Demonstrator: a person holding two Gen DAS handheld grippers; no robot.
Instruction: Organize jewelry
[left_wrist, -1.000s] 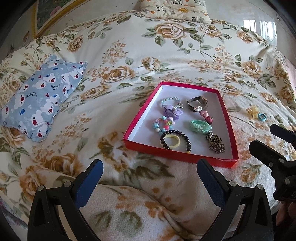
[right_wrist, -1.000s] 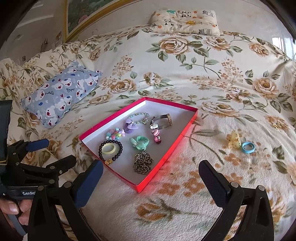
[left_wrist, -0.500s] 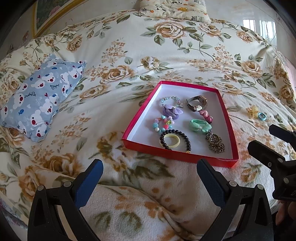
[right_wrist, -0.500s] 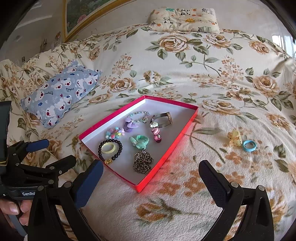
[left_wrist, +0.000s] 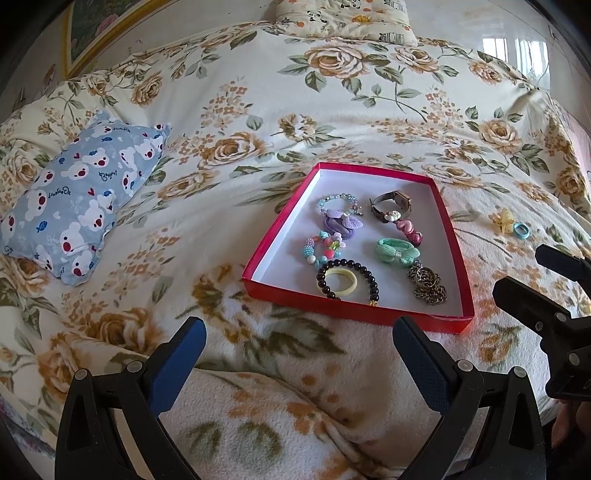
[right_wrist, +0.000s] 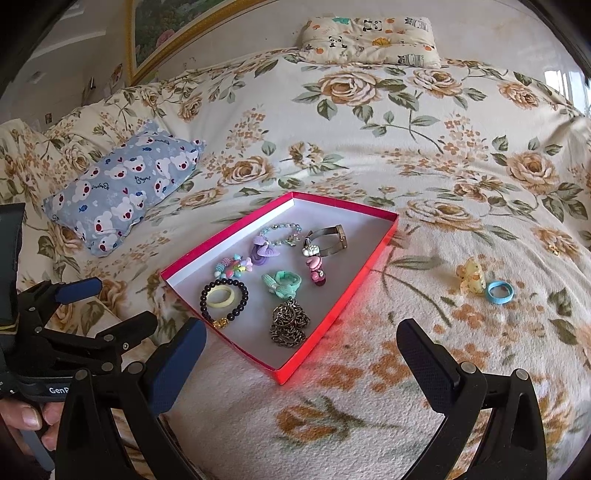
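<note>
A red box (left_wrist: 275, 229) (right_wrist: 351, 291) with a white floor lies on the floral bed. In it are a black bead bracelet (left_wrist: 347, 282) around a yellow ring (right_wrist: 220, 296), a mint bow tie (left_wrist: 397, 252), a bronze chain (right_wrist: 290, 322), a watch (left_wrist: 391, 205), a purple bow and bead bracelets. Outside the box, to its right, lie a yellow clip (right_wrist: 471, 280) and a blue ring (right_wrist: 498, 292), also in the left wrist view (left_wrist: 521, 230). My left gripper (left_wrist: 295, 363) is open and empty before the box's near edge. My right gripper (right_wrist: 299, 365) is open and empty near the box's near right corner.
A blue bear-print pillow (left_wrist: 79, 195) lies left of the box. A panda-print pillow (right_wrist: 369, 37) sits at the bed's far end. A framed picture (right_wrist: 166, 33) leans at the back left. The bed falls away at the right edge.
Both grippers have drifted slightly; the box sits a touch lower in the right wrist view. Nothing was taken hold of or let go.
</note>
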